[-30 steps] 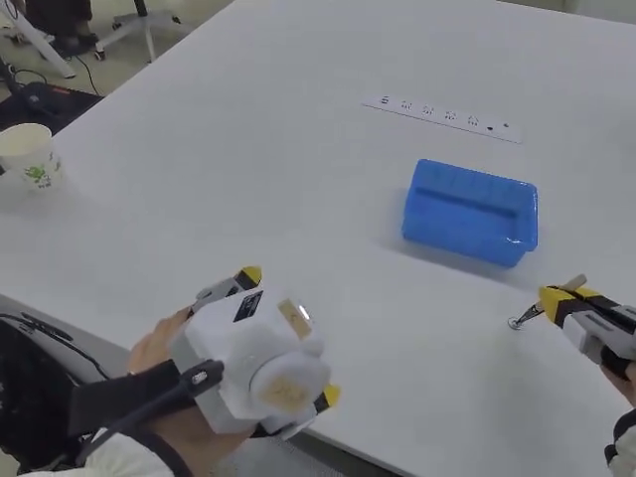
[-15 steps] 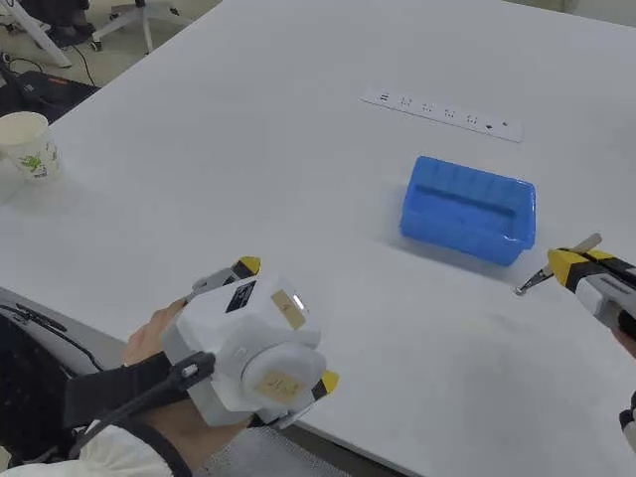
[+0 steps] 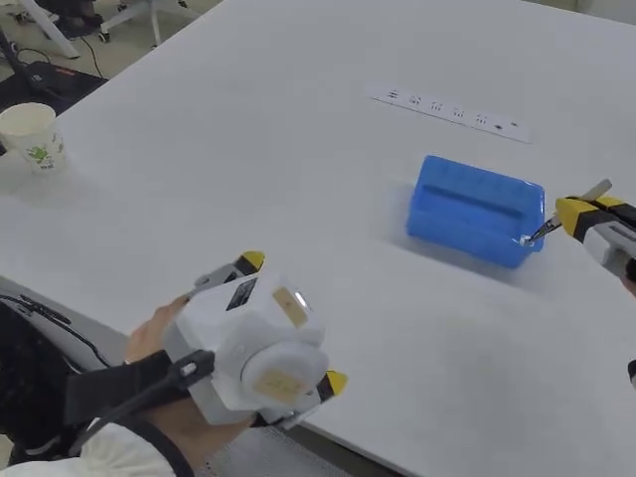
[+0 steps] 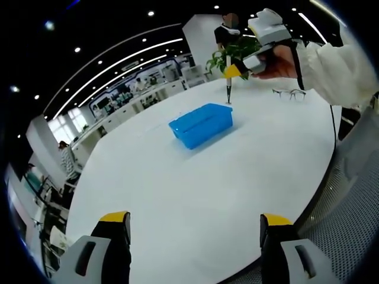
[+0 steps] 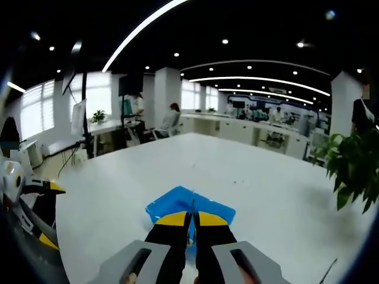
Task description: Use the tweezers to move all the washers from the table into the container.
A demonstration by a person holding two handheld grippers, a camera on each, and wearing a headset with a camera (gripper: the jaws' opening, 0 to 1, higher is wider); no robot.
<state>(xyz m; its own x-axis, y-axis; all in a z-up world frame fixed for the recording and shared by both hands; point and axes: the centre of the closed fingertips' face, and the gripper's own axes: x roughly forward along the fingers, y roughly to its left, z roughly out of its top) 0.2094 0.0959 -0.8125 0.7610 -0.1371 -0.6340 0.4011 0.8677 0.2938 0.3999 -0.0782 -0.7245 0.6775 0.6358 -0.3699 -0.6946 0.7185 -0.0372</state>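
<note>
Left gripper (image 4: 195, 220) hangs slack and empty at the table's (image 3: 298, 149) near edge. Over at the blue container's (image 3: 462, 234) right corner, my right gripper (image 3: 586, 207) is clenched on the tweezers (image 3: 542, 230), seemingly pinching a washer (image 3: 524, 240), though it's too small to confirm. I'd carry the tips well inside the rim before easing off.

We're looking at a white table (image 3: 248, 149): the blue container (image 3: 475, 209) sits on it, a white power strip (image 3: 452, 111) lies near it, and a paper cup (image 3: 30, 137) stands well apart.

Left gripper (image 3: 293, 320): yellow-tipped jaws spread, well apart from blue plastic container (image 3: 462, 231).
Right gripper (image 3: 576, 212): pinching thin metal tweezers (image 3: 542, 230), just beside container.
</note>
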